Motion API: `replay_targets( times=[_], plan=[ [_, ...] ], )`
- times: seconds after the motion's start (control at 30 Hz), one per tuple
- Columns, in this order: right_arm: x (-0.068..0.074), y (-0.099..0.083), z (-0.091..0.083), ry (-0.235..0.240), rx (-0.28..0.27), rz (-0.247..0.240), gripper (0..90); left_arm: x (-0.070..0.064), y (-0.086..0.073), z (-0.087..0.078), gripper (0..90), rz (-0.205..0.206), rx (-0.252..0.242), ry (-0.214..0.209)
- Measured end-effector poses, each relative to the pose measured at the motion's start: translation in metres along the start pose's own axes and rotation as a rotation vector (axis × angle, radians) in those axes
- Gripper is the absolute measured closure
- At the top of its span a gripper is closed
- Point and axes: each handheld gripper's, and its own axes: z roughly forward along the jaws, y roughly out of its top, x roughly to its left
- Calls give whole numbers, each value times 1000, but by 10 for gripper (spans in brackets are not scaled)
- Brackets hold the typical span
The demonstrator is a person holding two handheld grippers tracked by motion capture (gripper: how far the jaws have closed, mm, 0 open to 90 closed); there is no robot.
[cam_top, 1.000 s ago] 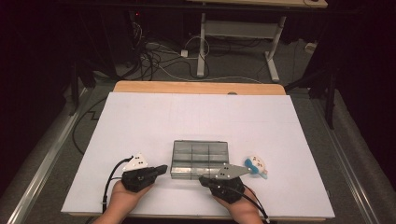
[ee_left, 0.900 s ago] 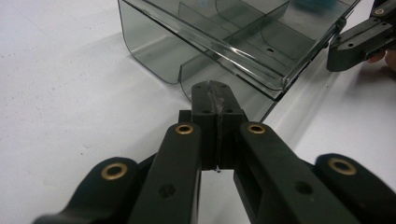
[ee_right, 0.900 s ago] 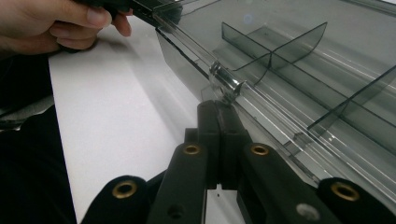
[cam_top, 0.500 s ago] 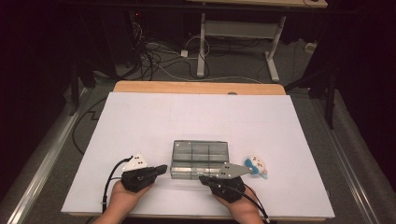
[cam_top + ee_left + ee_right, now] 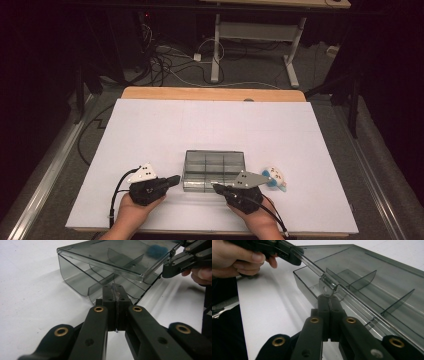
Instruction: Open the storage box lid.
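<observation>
Two tools work at one smoke-grey plastic box [image 5: 214, 170], which sits on the white tabletop [image 5: 210, 125] between them, just ahead of their tips. The left tool [image 5: 172, 179] points in at the box's near left corner, and in the left gripper view its jaws stand pressed together, their tips [image 5: 115, 291] at the near wall of the box; whether they pinch any plastic there cannot be told. The right tool [image 5: 217, 188] points at the box's near edge from the other side, and in the right gripper view its jaws are likewise closed flat against each other, directly below one small rounded clear tab [image 5: 327, 286] on the front edge of the lid [image 5: 367, 270]; whether the tab lies in their grip cannot be told. The lid is tilted up off the box (one lid, hinged at the far side). Inside, thin dividers [image 5: 362, 280] split the box into compartments, two rows of three in the high view. Beyond the right tool, just to its right, lies one small white and blue object [image 5: 274, 177] on the tabletop. Two hands [image 5: 134, 212] hold the tools from the near edge.
</observation>
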Motion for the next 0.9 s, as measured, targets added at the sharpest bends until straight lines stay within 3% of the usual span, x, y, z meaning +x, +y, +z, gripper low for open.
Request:
replay_targets(
  times=[0.43,0.9],
  plan=[
    [-1,6,-4,-11,-36,-3,900,-6,6,5,875,4,-14,-25],
    [-2,2,-7,-29,-28,3,900,-8,8,9,875,11,-17,-37]
  ],
)
